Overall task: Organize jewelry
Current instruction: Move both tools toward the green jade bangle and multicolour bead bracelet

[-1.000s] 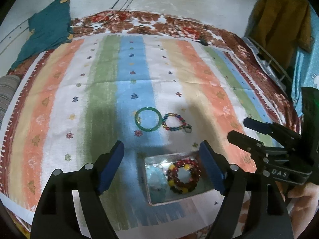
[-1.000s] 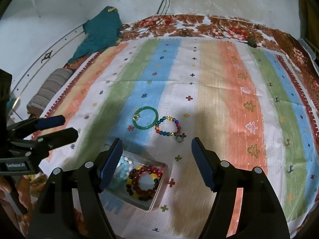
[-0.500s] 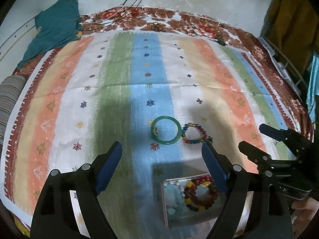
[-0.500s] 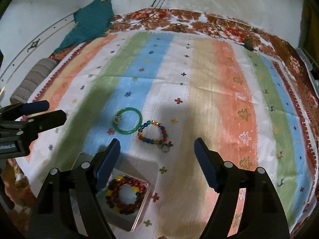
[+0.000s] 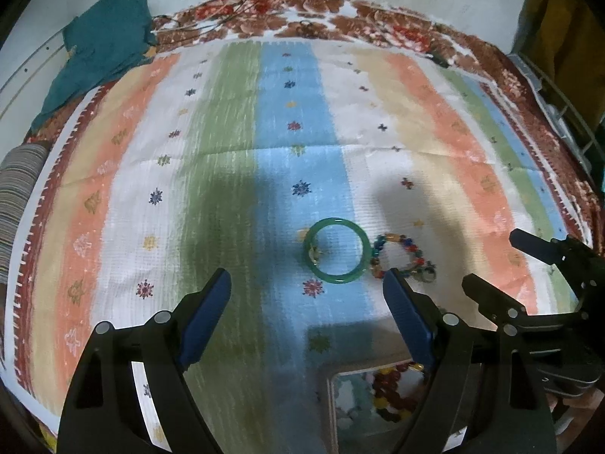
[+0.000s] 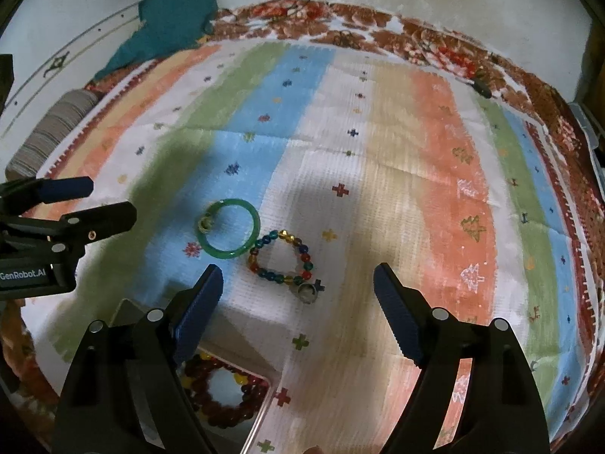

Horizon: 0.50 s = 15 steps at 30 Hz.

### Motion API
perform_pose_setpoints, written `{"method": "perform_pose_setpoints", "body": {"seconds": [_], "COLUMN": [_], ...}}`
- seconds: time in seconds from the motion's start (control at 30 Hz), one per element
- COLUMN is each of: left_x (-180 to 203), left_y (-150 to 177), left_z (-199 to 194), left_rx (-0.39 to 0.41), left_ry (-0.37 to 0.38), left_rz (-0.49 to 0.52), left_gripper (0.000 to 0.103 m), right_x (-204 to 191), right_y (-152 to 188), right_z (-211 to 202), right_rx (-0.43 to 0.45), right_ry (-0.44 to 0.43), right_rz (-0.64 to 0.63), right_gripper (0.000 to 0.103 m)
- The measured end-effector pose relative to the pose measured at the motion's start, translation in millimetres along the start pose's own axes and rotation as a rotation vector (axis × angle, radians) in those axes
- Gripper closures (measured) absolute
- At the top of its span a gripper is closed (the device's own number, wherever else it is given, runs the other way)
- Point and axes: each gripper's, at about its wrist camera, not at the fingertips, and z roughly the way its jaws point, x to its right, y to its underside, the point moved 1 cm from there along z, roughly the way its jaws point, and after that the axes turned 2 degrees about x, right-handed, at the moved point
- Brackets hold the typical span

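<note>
A green bangle [image 5: 336, 251] [image 6: 229, 227] lies flat on the striped cloth, touching a multicoloured bead bracelet [image 5: 401, 255] [image 6: 280, 260] with a metal ring [image 6: 307, 293] at its end. A clear box [image 5: 372, 410] [image 6: 261, 405] nearer me holds a dark red and yellow bead bracelet [image 6: 217, 391] and pale blue beads [image 5: 346, 397]. My left gripper [image 5: 307, 295] hovers open above the cloth, just short of the bangle, nothing between its fingers. My right gripper [image 6: 298, 283] hovers over the bead bracelet; its jaws are opening and hold nothing.
A striped cloth [image 5: 234, 143] covers a bed with a brown floral border. A teal garment [image 5: 102, 45] lies at the far left corner, a striped grey roll [image 5: 19, 185] at the left edge. Cables hang on the white wall behind.
Both grippers have moved forward and down toward the bangle and the bead bracelet. The clear box has slid toward the bottom of both views. The right jaws stand a little wider.
</note>
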Motion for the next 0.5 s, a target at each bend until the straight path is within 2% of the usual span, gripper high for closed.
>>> {"method": "perform_pose_setpoints", "body": {"seconds": [0.3, 0.5], "left_x": [1, 0], "left_y": [-11, -16], "left_z": [29, 49], "left_rx": [-0.035, -0.068], "left_ry": [-0.004, -0.012], "left_rz": [0.009, 0.023], "left_gripper": [0.021, 0.021], "right_x": [10, 14], "right_y": [-5, -9], "right_z": [32, 46], "right_rx": [-0.061, -0.071], "right_ry": [-0.011, -0.001], "right_rz": [0.026, 0.021], "right_gripper": [0.021, 0.021]}}
